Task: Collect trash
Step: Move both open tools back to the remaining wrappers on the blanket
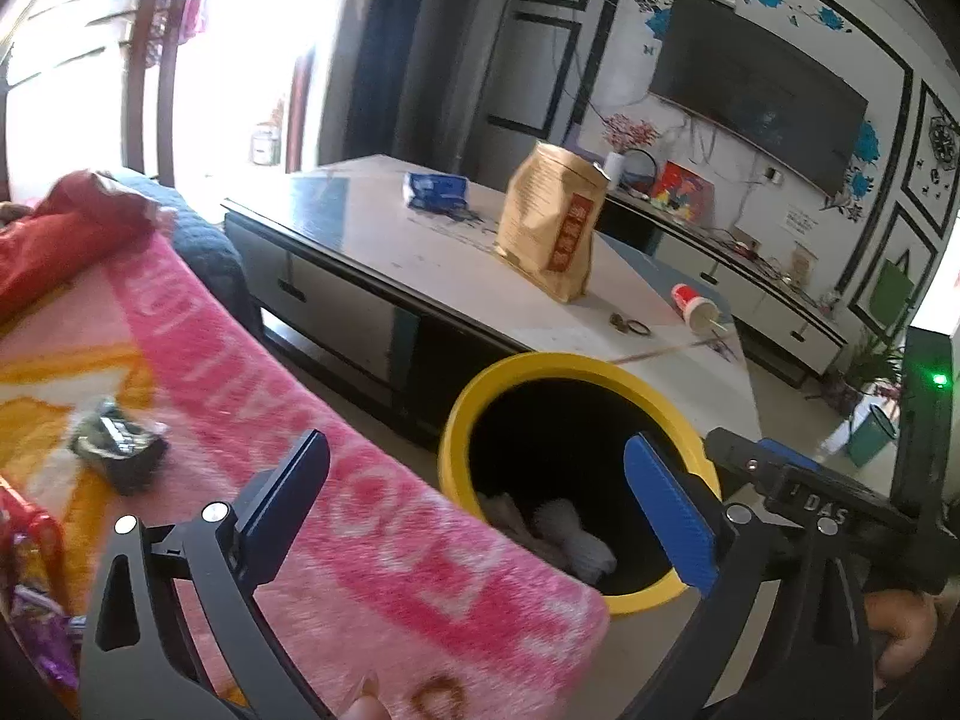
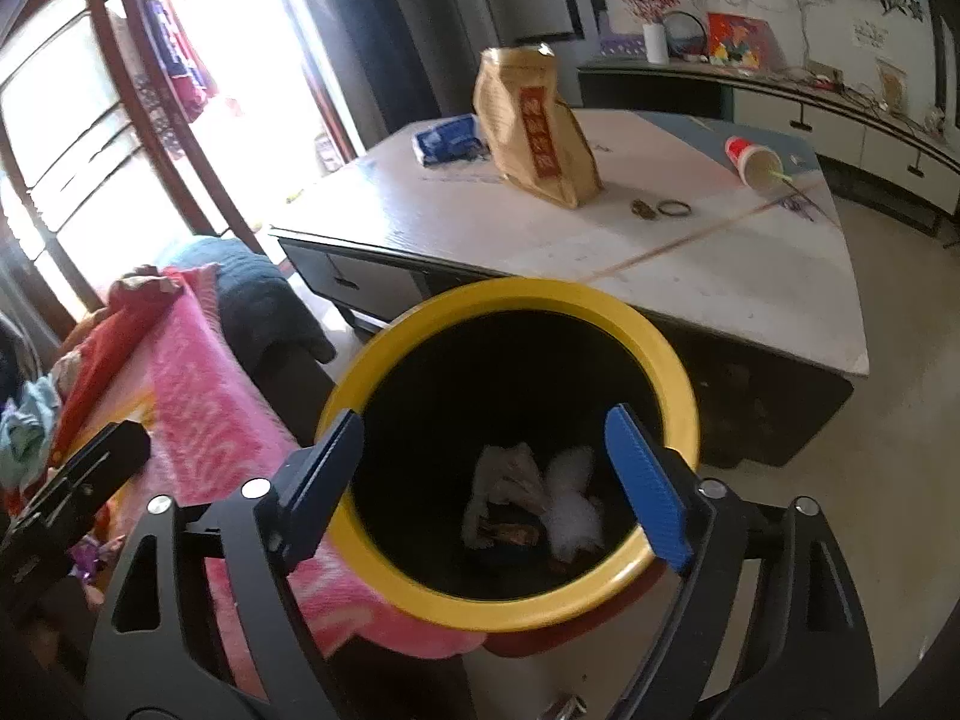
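A yellow-rimmed black bin (image 2: 672, 372) stands on the floor between the sofa and the coffee table; it also shows in the left wrist view (image 1: 498, 372). White crumpled paper and wrappers (image 2: 540, 498) lie inside it. My right gripper (image 2: 486, 480) is open and empty just above the bin mouth. My left gripper (image 1: 480, 510) is open and empty over the pink blanket's edge (image 1: 390, 510). A dark crumpled wrapper (image 1: 117, 444) lies on the blanket to its left. A brown paper bag (image 1: 552, 228), a tipped red-and-white cup (image 1: 693, 306) and a blue packet (image 1: 435, 189) sit on the table.
The coffee table (image 2: 690, 276) stands behind the bin, with a ring and small bits (image 2: 660, 207) on it. The sofa holds red and mixed cloth (image 1: 66, 234) and shiny wrappers (image 1: 30, 600). A TV cabinet (image 1: 750, 294) lines the far wall. A green bucket (image 1: 870, 432) stands at right.
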### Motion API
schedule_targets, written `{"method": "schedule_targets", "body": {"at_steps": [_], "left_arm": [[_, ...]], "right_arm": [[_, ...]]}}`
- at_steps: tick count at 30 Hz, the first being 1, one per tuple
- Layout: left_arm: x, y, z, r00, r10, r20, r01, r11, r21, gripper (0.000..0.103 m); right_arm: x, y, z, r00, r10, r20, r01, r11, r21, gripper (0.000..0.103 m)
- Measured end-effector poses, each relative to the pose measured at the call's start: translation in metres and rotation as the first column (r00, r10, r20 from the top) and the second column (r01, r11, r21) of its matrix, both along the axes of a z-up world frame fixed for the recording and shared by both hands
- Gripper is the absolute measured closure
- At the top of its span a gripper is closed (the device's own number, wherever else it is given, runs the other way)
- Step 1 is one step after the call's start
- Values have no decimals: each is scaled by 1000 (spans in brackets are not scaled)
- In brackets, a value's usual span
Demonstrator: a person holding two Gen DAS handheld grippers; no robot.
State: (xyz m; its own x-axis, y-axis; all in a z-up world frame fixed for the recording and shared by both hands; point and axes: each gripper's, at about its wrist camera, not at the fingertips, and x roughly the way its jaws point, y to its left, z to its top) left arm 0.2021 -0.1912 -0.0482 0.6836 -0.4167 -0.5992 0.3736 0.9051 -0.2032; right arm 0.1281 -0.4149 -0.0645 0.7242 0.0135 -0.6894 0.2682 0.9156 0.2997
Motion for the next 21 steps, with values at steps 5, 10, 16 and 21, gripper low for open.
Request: {"method": "schedule_targets", "body": {"at_steps": [5,10,16,21], "left_arm": [[-9,18,10,999,38,31,-38,999,-2,7],[-17,33,18,996,69,54,-69,998,-10,7],[-26,53,22,992,111,64,-110,994,-26,7],[-30,73,25,986,152,64,-150,988,-45,7]], "right_arm": [[-2,14,10,999,40,27,-40,999,-16,26],[-4,28,19,996,72,53,-70,997,-38,24],[-7,44,27,992,107,74,-102,992,-74,21],[-9,56,33,987,136,84,-128,987,-93,20]]}}
